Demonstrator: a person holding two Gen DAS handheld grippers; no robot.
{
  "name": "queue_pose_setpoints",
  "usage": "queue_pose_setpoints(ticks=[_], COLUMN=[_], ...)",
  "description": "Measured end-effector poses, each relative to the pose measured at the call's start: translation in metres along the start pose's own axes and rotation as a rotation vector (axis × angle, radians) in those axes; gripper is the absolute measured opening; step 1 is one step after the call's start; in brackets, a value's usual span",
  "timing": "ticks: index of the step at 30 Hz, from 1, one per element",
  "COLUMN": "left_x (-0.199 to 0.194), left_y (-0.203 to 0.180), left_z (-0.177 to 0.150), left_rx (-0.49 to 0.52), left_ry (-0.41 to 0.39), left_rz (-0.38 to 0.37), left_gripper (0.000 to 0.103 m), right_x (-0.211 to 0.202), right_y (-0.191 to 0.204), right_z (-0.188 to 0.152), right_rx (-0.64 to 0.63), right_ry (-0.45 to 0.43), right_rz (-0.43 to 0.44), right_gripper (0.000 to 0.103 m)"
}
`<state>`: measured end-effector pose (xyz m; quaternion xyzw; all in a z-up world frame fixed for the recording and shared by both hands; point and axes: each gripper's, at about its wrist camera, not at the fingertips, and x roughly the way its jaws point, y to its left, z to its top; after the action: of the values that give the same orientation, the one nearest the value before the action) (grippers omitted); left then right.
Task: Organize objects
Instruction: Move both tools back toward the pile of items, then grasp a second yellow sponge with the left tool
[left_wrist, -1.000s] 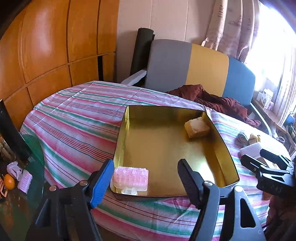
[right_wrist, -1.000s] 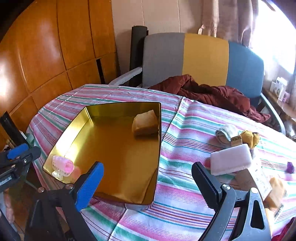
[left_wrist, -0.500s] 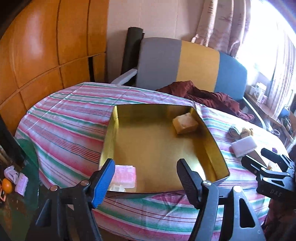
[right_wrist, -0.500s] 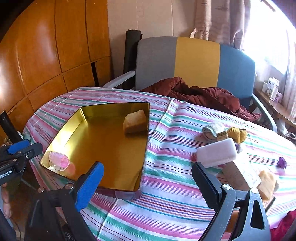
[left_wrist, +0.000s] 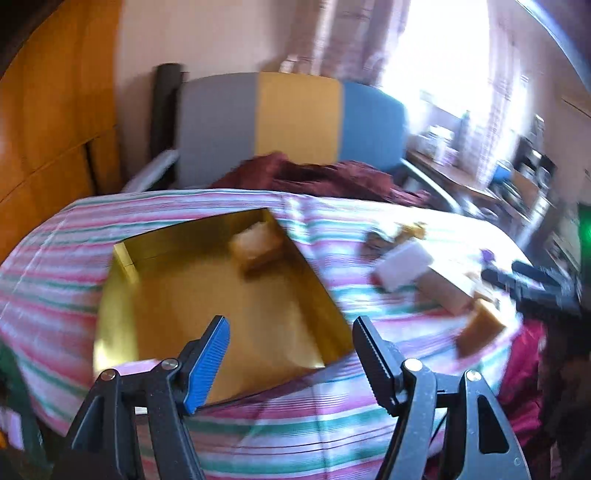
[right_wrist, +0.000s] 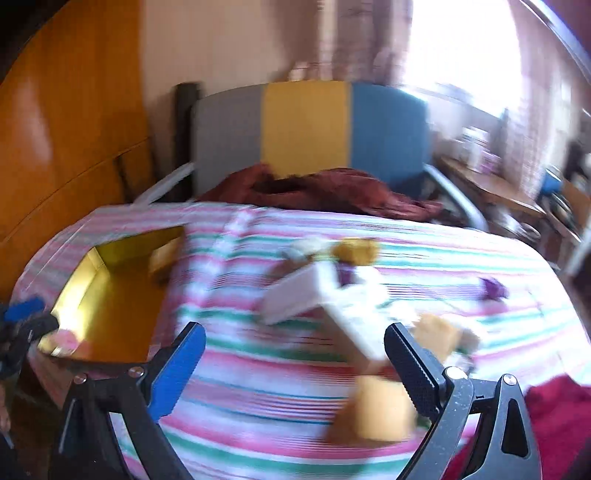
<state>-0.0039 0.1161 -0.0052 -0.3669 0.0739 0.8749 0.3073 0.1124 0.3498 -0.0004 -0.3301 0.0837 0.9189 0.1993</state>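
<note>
While both shots are pretty smeared, the striped tablecloth (left_wrist: 74, 258) fills most of the view, with a grey-yellow-blue chair (right_wrist: 306, 129) behind it. Gold tray (left_wrist: 207, 295) sits on the cloth's left part, a yellowish block (left_wrist: 256, 245) in its far corner. White block (right_wrist: 295, 295), cardboard box (right_wrist: 354, 325) and tan sponges (right_wrist: 380, 413) cluster well right of it. Left gripper (left_wrist: 290, 354) tilts down over the tray's near edge, jaws apart, nothing in them. Right gripper (right_wrist: 295, 365) angles down near the cluster, also spread and empty.
</note>
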Motion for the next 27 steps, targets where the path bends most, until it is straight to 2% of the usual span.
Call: queue_pose_setpoints(ticks=[7, 12, 16, 19, 20, 24, 27], left_x=[0.031, 0.058, 0.071, 0.081, 0.081, 0.088, 0.101], left_y=[-0.063, -0.109, -0.146, -0.174, -0.178, -0.215, -0.233], left_z=[0.004, 0.006, 0.004, 0.002, 0.002, 0.003, 0.0], left_rx=[0.127, 0.183, 0.244, 0.279, 0.289, 0.352, 0.375], left_ry=[0.08, 0.161, 0.198, 0.236, 0.237, 0.232, 0.245], left_rz=[-0.186, -0.323, -0.408, -0.468, -0.475, -0.498, -0.485], left_gripper=[0.07, 0.07, 0.071, 0.08, 0.083, 0.086, 0.086], right_x=[-0.013, -0.017, -0.018, -0.017, -0.016, -0.021, -0.021], right_y=[-0.111, -0.15, -0.173, -0.182, -0.183, -0.187, -0.19], right_z=[0.0, -0.015, -0.028, -0.036, -0.037, -0.038, -0.039], right_rx=[0.258, 0.325, 0.394, 0.44, 0.448, 0.477, 0.495], right_ry=[-0.019, 0.018, 0.038, 0.042, 0.04, -0.003, -0.013], right_rz=[-0.191, -0.281, -0.302, -0.301, -0.302, -0.29, -0.279], right_gripper=[0.103, 0.103, 0.103, 0.103, 0.103, 0.103, 0.103])
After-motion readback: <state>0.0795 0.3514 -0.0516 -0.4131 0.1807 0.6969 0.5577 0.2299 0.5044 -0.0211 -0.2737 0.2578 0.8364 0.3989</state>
